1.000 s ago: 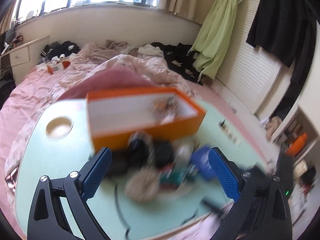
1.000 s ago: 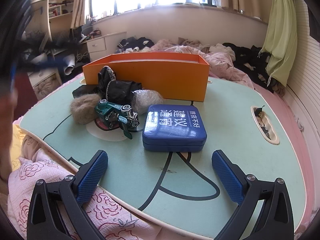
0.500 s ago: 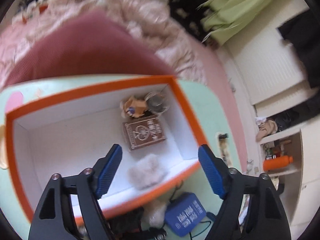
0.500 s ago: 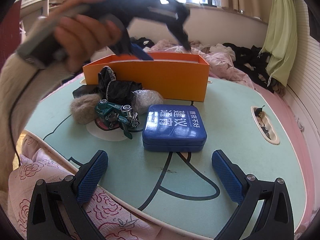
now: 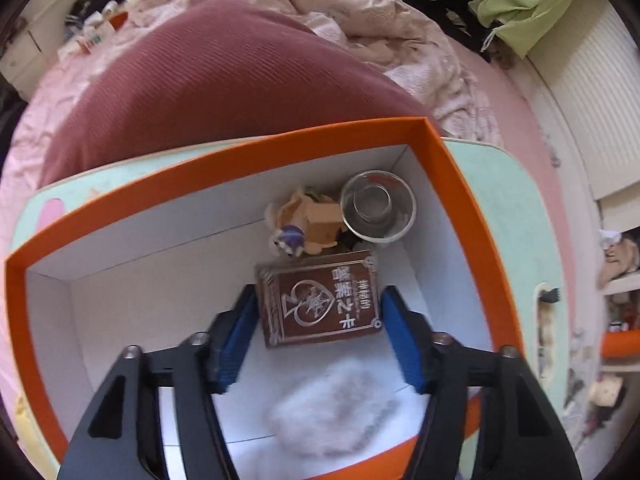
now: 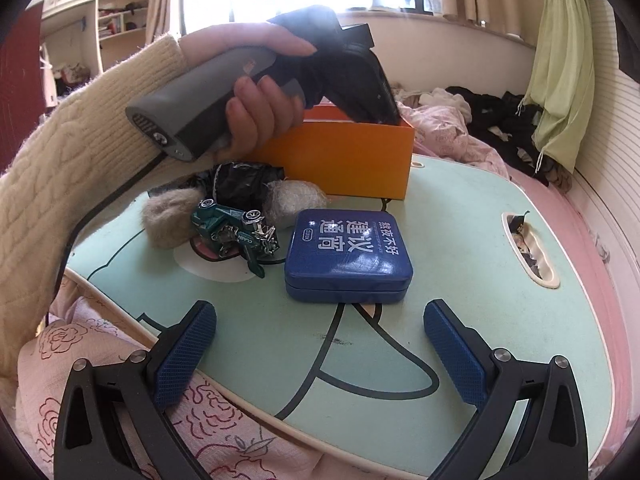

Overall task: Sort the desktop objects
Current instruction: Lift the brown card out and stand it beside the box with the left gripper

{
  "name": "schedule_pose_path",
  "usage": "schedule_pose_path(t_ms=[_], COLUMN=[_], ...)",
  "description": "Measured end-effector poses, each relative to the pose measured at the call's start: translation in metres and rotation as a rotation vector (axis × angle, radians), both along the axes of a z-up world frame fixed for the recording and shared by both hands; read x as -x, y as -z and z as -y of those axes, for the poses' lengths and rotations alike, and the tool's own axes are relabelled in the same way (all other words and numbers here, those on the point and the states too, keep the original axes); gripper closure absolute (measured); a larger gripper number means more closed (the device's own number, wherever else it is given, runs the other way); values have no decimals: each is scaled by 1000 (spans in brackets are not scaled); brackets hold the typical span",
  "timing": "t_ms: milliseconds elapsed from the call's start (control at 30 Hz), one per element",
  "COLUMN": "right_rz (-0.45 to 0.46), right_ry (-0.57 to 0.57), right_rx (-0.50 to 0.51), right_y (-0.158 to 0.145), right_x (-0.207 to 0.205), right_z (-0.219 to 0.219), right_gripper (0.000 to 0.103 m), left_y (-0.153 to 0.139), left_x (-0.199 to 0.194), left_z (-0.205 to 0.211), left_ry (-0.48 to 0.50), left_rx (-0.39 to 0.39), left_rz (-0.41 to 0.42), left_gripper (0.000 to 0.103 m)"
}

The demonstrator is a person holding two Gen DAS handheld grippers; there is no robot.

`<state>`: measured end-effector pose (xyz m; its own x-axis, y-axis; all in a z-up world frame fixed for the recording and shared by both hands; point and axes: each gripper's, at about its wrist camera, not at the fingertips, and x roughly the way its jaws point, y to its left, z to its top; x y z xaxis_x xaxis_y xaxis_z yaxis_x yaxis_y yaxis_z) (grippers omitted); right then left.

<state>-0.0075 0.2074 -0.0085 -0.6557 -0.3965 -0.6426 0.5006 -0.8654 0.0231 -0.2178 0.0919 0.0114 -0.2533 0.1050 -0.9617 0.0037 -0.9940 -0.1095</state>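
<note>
blue textured pads of the left gripper (image 5: 318,336) sit down inside the orange box (image 5: 464,200), one on each short side of the brown card box (image 5: 320,300). jaws are closing; the pack lies between them, left pad just about at its edge, right pad showing a sliver of white floor beside it, so no firm pinch yet as far as the wrist view lets me judge.

card box: flat on the orange box's white floor, face up, printed cardboard. likely light and fairly stiff, glossy enough to slide under a weak pinch. best taken across the short edges, low on the side walls, pads square so it doesn't pivot.

outward from the card box, all within the orange box: fluffy white pom (image 5: 340,412) on the near side, under the gripper body; soft, would compress. small plush toy (image 5: 304,220) touching the card box's far edge. glass cup (image 5: 378,208) beside the toy in the far right corner; fragile, keep the right finger clear.

right gripper (image 6: 320,344) spread wide, nothing in it, hovering over the green table (image 6: 460,248) well short of the orange box. between them: blue tin (image 6: 348,256), green toy car (image 6: 234,226), tan fluff ball (image 6: 168,220), black crumpled item (image 6: 244,180). a hand (image 6: 260,108) in a cream sleeve holds the left tool tipped into the box.
</note>
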Motion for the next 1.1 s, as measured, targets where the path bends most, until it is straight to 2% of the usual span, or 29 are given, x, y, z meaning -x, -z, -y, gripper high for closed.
schedule_pose_path(t_ms=[100, 200, 267, 333, 400, 500, 633, 767, 833, 967, 1033, 1100], right_rz=[-1, 0, -1, -1, -1, -1, -1, -2, -2, -2, -2, -2], right_ry=[0, 1, 1, 1, 1, 1, 2, 2, 2, 2, 2, 2], right_rx=[0, 0, 0, 0, 0, 0, -1, -1, 0, 0, 0, 0], right_y=[0, 0, 0, 0, 0, 0, 0, 0, 0, 0, 0, 0], right_x=[0, 0, 0, 0, 0, -1, 0, -1, -1, 0, 0, -1], right_z=[1, 1, 1, 1, 1, 1, 3, 3, 4, 3, 4, 3], right_gripper=[0, 0, 0, 0, 0, 0, 0, 0, 0, 0, 0, 0], left_y=[-2, -11, -31, -62, -87, -102, -92, -78, -75, -71, -72, -74], left_x=[-5, -12, -24, -44, -71, -111, -147, -146, -143, -145, -154, -165], left_z=[6, 22, 34, 47, 60, 78, 74, 55, 46, 41, 47, 58], left_ry=[23, 37, 41, 52, 92, 141, 216, 256, 271, 264, 262, 256], left_rx=[-20, -160, -215, -253, -294, -331, -306, -334, -319, -261, -258, -265], left_rz=[-22, -51, -117, -218, -294, -350, -367, -363, -363, -378, -408, -428], left_gripper=[46, 46, 46, 46, 46, 46, 46, 44, 43, 37, 32, 32])
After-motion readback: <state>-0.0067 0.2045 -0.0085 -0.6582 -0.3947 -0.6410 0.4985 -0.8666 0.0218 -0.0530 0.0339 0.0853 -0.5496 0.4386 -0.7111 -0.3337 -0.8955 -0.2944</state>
